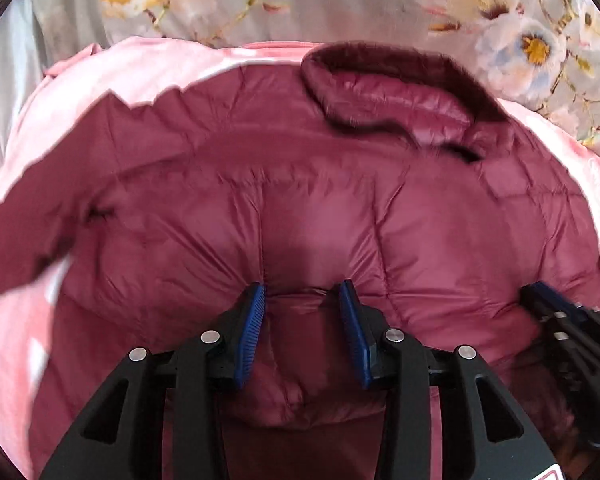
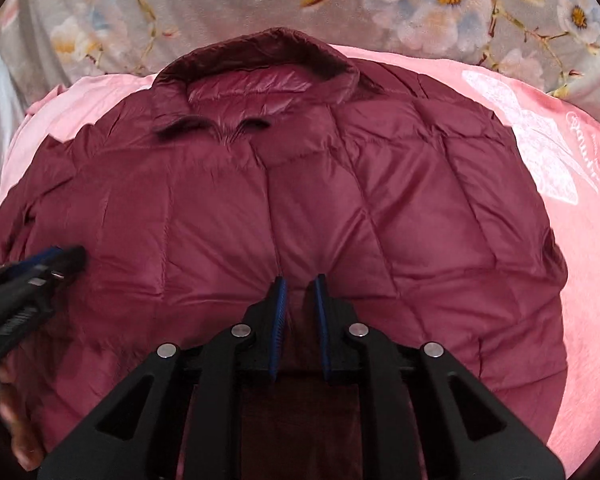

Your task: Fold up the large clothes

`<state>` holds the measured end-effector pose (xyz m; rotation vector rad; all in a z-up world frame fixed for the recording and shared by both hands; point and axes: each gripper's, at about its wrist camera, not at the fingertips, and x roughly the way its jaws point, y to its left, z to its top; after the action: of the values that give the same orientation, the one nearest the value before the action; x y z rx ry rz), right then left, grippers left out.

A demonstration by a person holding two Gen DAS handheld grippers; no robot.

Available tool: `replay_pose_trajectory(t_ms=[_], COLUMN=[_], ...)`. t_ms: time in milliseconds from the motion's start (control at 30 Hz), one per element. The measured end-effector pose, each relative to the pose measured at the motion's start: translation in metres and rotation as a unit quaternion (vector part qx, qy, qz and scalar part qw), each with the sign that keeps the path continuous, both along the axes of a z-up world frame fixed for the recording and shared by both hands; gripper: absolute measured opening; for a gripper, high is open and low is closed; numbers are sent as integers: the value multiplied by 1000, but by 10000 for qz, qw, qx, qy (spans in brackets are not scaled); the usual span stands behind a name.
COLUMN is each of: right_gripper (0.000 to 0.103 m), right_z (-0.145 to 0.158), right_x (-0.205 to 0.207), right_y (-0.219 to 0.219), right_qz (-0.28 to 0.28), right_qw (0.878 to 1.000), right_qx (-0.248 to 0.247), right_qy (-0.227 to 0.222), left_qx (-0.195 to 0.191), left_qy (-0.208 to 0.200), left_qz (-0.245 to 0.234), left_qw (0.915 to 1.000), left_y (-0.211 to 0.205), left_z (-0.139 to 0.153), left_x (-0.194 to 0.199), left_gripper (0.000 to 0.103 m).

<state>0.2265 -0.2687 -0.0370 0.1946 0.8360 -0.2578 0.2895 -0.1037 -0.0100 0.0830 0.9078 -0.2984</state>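
A maroon quilted puffer jacket (image 1: 300, 200) lies front up on a pink blanket (image 1: 148, 64), its collar (image 1: 400, 88) at the far side. It also shows in the right wrist view (image 2: 300, 208), collar (image 2: 268, 80) at the top. My left gripper (image 1: 302, 292) has its jaws part open with a bunched fold of the jacket's hem rising between the blue pads. My right gripper (image 2: 300, 284) has its jaws nearly closed, pinching a fold of the jacket. The right gripper also shows at the left view's right edge (image 1: 548, 300); the left gripper shows at the right view's left edge (image 2: 56, 260).
The pink blanket (image 2: 560, 160) has a white print on its right side and lies over a grey floral bedsheet (image 2: 220, 4). The sheet also fills the top of the left wrist view (image 1: 340, 4). A hand (image 2: 16, 432) holds the left gripper.
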Motion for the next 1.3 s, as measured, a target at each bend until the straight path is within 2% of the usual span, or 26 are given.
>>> replay_pose_trajectory(t_ms=[133,300,400,533,600,667,700,800,967,1033,1133,1200,1300], right_gripper=[13,13,13,17,17,22,26,26,26,27,27,28,28], right_z=[-4,-5,-4,12,28,30,25,-3,-4,-4,-5,-5,-5], right_x=[-6,-5,-8,-17,-18,-11,-6,6,5,7,8,8,8], right_y=[2,-6,-13,-18,0,18,26,34,42,46,46,48,50], right_qz=[-1,-14,-9,-77,147,380,462,463,415,406,395,381,366], right_qw=[9999,9998,9987,9942,9945,9963,9968,9982,9990,9990,9989,9988,9987], right_qx=[-81,138,419,860,692,402,341,332,7,-148,-244,-273,-355], right_qy=[-92,-175,-289,-634,-773,-660,-549,-201,-183,-140,-109,-100,-73], left_qx=[28,191,162,170,184,172,167,91,4,-123,-602,-938,-1277], left_qy=[-167,-259,-237,-202,-201,-192,-189,-163,-136,-118,18,180,205], left_qz=[37,191,340,359,365,376,382,417,447,451,473,577,931], left_qw=[9998,9993,9990,9990,9990,9990,9990,9990,9989,9988,9971,9938,9872], left_y=[3,3,9,9,9,10,10,13,17,21,42,74,131], left_z=[-4,-4,-4,-5,-6,-6,-6,-7,-7,-7,-1,8,22], left_x=[-9,-16,-18,-17,-17,-17,-17,-16,-16,-16,-17,-20,-22], left_gripper=[42,49,56,58,59,60,61,63,66,68,68,68,69])
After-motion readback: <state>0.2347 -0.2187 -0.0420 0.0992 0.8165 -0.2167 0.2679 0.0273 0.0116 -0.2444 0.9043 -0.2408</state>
